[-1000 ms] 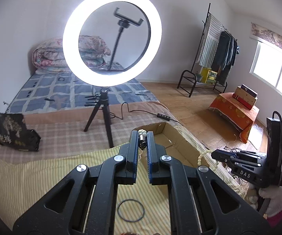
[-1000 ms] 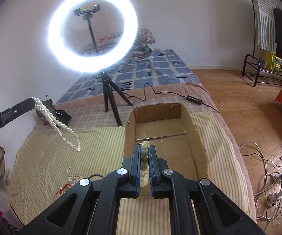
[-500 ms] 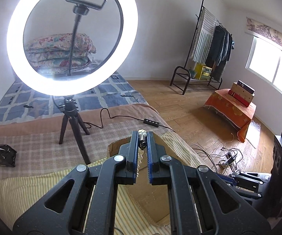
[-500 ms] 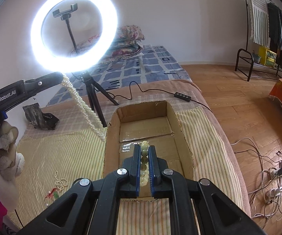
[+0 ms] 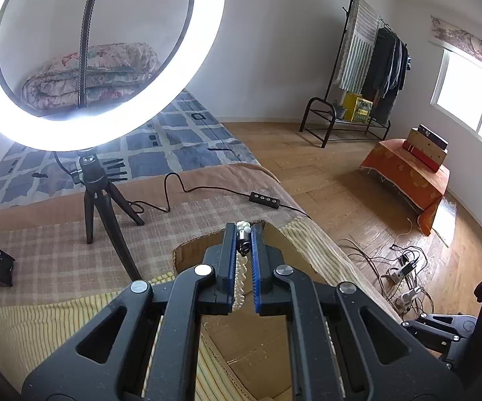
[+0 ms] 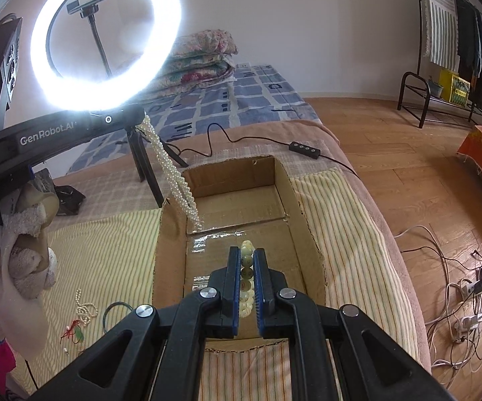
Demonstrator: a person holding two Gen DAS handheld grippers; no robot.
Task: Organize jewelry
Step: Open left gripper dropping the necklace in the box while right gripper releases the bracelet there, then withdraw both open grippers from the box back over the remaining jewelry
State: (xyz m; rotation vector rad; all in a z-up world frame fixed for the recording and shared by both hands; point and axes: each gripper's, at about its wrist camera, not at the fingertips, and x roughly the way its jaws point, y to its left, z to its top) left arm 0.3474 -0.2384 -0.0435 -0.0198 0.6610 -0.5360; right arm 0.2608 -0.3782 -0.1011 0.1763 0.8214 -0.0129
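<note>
My left gripper (image 5: pixel 243 230) is shut on a white pearl necklace (image 5: pixel 240 282). In the right wrist view the left gripper (image 6: pixel 140 117) holds that pearl necklace (image 6: pixel 177 182) so it hangs over the left rim of the open cardboard box (image 6: pixel 308 214). My right gripper (image 6: pixel 247 254) is shut on a pale green bead bracelet (image 6: pixel 246 274) above the box floor. The box also shows in the left wrist view (image 5: pixel 187 250), below the left gripper.
A lit ring light (image 6: pixel 107 33) on a tripod (image 6: pixel 144 167) stands behind the box. A small pearl strand (image 6: pixel 84 307), a black ring (image 6: pixel 115 310) and a red-green trinket (image 6: pixel 74 330) lie on the striped cloth (image 6: pixel 107 250). A cable with a remote (image 6: pixel 304 149) runs behind the box.
My left gripper has moved right with the pearl necklace, from over the striped cloth to over the box's left rim. My right gripper still holds the bracelet over the box.
</note>
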